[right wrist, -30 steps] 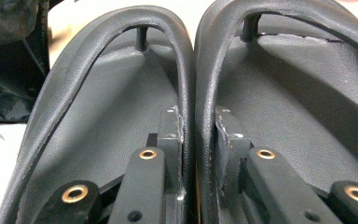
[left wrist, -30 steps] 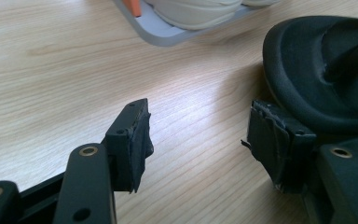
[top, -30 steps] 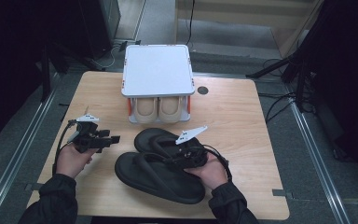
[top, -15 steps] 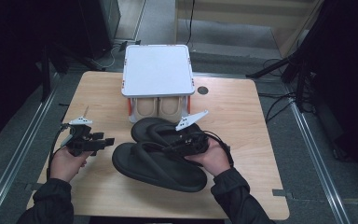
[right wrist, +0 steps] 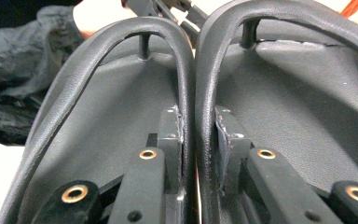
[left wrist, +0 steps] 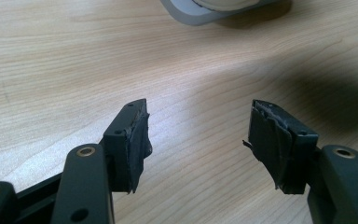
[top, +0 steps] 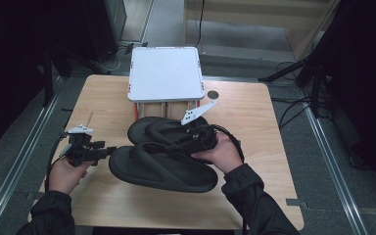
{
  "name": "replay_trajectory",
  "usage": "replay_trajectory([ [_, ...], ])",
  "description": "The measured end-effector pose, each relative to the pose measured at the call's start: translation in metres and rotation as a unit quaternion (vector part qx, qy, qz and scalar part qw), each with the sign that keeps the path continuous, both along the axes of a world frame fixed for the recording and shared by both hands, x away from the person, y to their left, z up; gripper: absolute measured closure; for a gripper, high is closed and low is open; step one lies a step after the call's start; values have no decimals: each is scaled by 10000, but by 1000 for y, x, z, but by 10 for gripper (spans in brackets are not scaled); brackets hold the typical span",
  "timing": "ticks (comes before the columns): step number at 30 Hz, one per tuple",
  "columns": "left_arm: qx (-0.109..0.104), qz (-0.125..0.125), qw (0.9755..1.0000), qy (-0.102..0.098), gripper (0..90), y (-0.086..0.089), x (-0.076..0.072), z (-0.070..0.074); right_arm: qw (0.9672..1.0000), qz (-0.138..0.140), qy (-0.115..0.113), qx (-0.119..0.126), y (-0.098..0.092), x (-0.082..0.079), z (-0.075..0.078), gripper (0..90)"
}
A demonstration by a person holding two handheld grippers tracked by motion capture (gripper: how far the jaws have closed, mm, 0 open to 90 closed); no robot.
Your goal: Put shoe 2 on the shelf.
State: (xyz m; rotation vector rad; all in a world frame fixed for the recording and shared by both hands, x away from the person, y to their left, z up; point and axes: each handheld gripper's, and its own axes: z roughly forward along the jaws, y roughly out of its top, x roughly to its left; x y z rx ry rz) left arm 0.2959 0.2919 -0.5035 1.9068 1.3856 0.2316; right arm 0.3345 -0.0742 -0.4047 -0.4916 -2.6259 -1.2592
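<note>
Two black flip-flops, the near one (top: pixel 161 169) and the far one (top: pixel 156 128), hang together above the wooden table (top: pixel 254 112). My right gripper (top: pixel 186 142) is shut on their two inner straps, pinched side by side. In the right gripper view my right gripper (right wrist: pixel 196 140) presses the left strap (right wrist: pixel 121 42) against the right strap (right wrist: pixel 284 14). At the table's left, my left gripper (top: pixel 105 151) points at the near flip-flop's toe and stands open. The left gripper view shows my left gripper (left wrist: pixel 198 140) with nothing between its jaws, over bare wood.
A white-topped shoe rack (top: pixel 165 73) stands at the table's far middle, with pale slippers on its lower shelf. Its corner (left wrist: pixel 205 9) shows at the top of the left gripper view. A round cable hole (top: pixel 213 94) lies right of the rack. Dark floor and cables surround the table.
My right hand has lifted the pair of flip-flops off the table and carried them a little toward the rack. The left hand has stayed about where it was.
</note>
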Motion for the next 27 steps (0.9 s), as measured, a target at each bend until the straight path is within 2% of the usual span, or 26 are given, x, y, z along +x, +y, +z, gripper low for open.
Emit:
replay_trajectory([
  [4, 12, -8, 10000, 25, 383, 2, -1, 0, 10000, 41, -40, 36, 1, 2, 11, 757],
  [9, -23, 1, 10000, 56, 369, 1, 0, -1, 9999, 47, -163, -33, 3, 6, 27, 757],
  [15, -8, -13, 10000, 43, 369, 2, -1, -1, 9998, 89, -174, 13, 3, 11, 44, 757],
  [19, -19, -11, 10000, 55, 369, 2, -1, -1, 9995, 80, -313, -58, 6, 14, 56, 757],
  [27, 4, -15, 10000, 53, 366, 1, -1, -1, 9988, 33, -487, 14, 8, 26, 81, 758],
])
